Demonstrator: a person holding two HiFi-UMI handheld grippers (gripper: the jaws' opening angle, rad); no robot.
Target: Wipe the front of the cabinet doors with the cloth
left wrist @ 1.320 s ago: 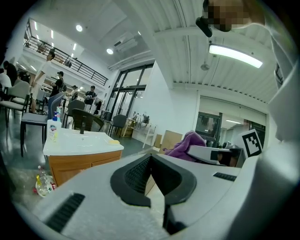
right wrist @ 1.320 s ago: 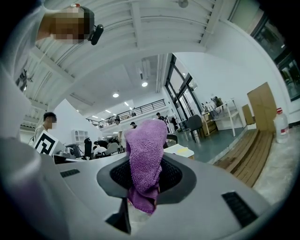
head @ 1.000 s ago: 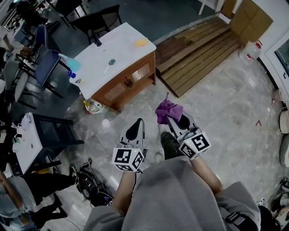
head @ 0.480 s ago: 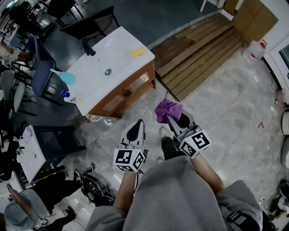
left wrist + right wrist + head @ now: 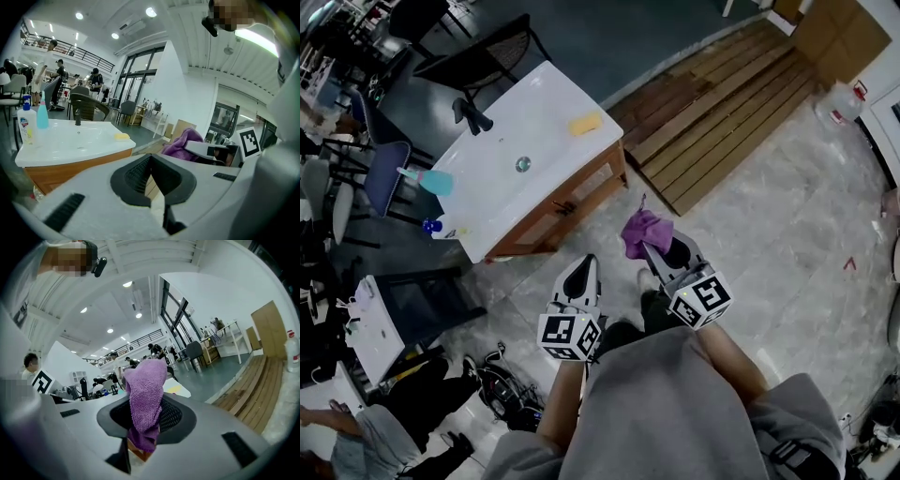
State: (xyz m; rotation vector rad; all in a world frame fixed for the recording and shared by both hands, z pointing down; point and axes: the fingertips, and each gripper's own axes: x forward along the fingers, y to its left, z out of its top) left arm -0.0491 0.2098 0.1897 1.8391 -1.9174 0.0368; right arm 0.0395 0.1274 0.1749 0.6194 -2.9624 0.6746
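Right gripper (image 5: 654, 248) pinches the purple cloth (image 5: 642, 229) — left gripper (image 5: 583, 267) pressed together, empty — near the cabinet (image 5: 572, 202).

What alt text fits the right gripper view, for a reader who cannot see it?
The right gripper is shut on a purple cloth, which stands up between its jaws at the middle of the view. Behind it are ceiling lights, distant people, and wooden planks on the floor at right.
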